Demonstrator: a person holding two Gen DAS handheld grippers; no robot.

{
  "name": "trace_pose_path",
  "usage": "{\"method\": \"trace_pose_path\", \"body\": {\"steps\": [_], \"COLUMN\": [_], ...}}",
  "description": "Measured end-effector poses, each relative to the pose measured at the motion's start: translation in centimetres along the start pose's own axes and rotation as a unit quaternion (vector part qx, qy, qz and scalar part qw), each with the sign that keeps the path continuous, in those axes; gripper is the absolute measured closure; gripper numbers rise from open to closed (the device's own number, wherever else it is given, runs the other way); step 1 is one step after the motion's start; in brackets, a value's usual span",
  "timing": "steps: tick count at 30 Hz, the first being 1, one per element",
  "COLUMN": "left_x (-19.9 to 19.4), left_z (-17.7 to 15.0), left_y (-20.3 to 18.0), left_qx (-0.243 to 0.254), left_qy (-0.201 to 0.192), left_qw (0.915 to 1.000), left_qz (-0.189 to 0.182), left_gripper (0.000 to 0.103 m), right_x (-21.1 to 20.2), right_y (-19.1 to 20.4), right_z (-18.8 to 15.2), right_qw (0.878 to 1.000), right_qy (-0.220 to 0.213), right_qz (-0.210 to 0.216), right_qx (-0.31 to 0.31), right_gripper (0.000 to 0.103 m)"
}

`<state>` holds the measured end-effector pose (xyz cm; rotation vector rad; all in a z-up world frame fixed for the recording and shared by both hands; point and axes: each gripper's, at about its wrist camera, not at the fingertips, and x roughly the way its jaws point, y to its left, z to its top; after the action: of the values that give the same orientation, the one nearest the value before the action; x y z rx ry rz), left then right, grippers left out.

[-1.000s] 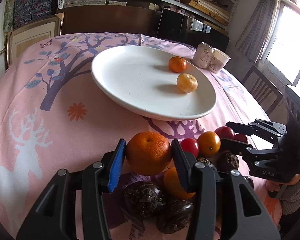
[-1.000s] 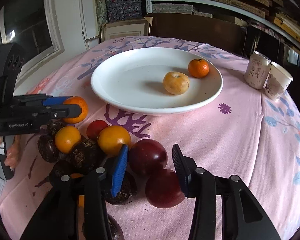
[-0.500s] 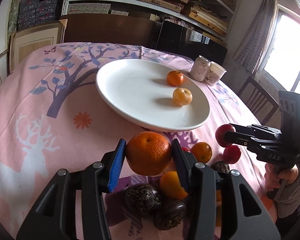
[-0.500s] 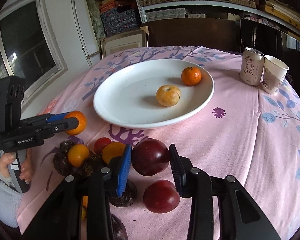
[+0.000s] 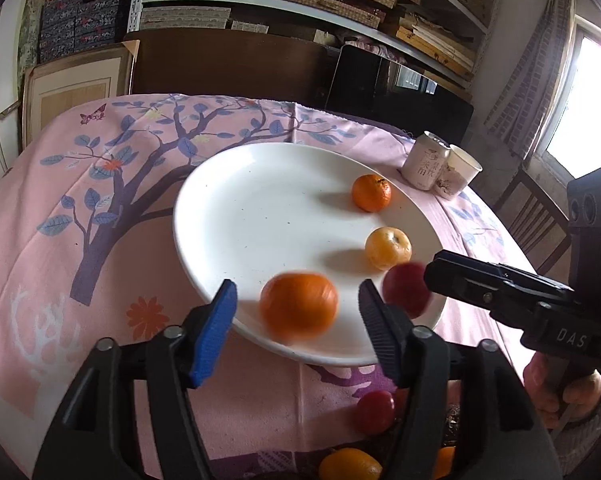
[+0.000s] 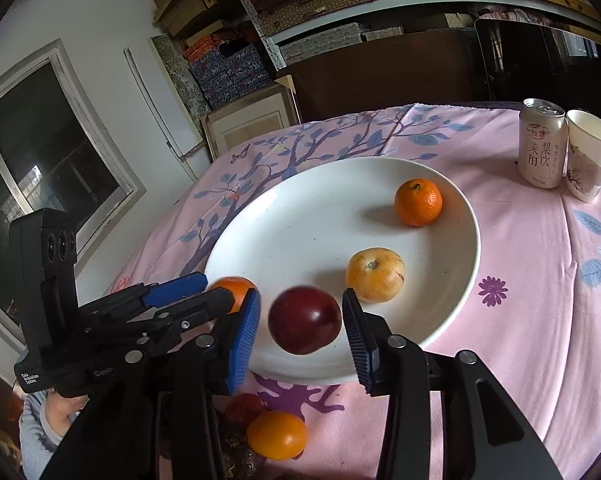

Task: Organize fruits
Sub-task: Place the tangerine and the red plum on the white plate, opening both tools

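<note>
**A:** so where's the fruit at right now? lower middle of the left wrist view, the left hand-held gripper [image 5: 296,314] has its jaws opening, and the big orange [image 5: 298,306] sits blurred between them with clear gaps on both sides, so the pads aren't pressing it. It's over the near rim of the white plate [image 5: 260,208].

**B:** yeah, same deal on the other side. Lower middle of the right wrist view, the right hand-held gripper [image 6: 300,320] is opening too, with the dark red plum [image 6: 305,320] between the pads but a sliver of plate showing on each side. The plum is over the near edge of the plate. Can't tell if either fruit is actually resting on it.

**A:** further up the plate there's a small mandarin [image 6: 418,202] toward the upper right and a yellowish fruit [image 6: 375,275] just below it, apart from each other.

**B:** and the leftover pile is at the bottom of the frame on the table [image 6: 540,280] with the pink cloth: an orange one [image 6: 276,434], a small red one [image 6: 244,410], some dark stuff mostly hidden behind the fingers.

**A:** upper right of the right wrist view, a drink can [image 6: 542,144] and a paper cup [image 6: 590,160] stand touching, well apart from the fruit.
</note>
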<state>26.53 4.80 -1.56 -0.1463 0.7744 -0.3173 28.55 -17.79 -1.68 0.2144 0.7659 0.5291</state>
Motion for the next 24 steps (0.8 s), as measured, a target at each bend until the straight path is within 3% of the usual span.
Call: {"method": "trace_pose_path", "body": {"steps": [5,13,15,20,24], "left_x": [-1.6,-4.3,-5.5,-7.4,-7.3], "left_z": [-0.3,-2.3,-3.5,-6.7,-8.3], "left_y": [1.4,1.4,1.4,2.5,2.9], "left_qx": [-0.025,-0.009,-0.006,-0.02,-0.03], "left_qy": [-0.013,-0.029,-0.036,-0.027,-0.004], "left_qw": [0.9996,0.9995,0.9992,0.9988,0.9991], "left_qz": [-0.008,0.01,0.019,0.035,0.031], "left_gripper": [0.029,0.022,0.018,0.018,0.018], "right_x": [-1.5,-2.8,-4.0,-6.8,-8.4], "right_y": [-1.8,-2.1,-2.0,-3.3,-4.9], "right_z": [-0.2,-1.8,-2.4,-4.7,-5.9], "right_qw": [0.999,0.999,0.999,0.998,0.995], "right_qy": [-0.024,-0.019,-0.029,-0.04,-0.05], "right_qz": [-0.008,-0.018,-0.021,-0.016,-0.012], "right_qx": [0.026,0.025,0.022,0.047,0.082], "right_gripper": [0.047,0.044,0.036,0.034,0.027]}}
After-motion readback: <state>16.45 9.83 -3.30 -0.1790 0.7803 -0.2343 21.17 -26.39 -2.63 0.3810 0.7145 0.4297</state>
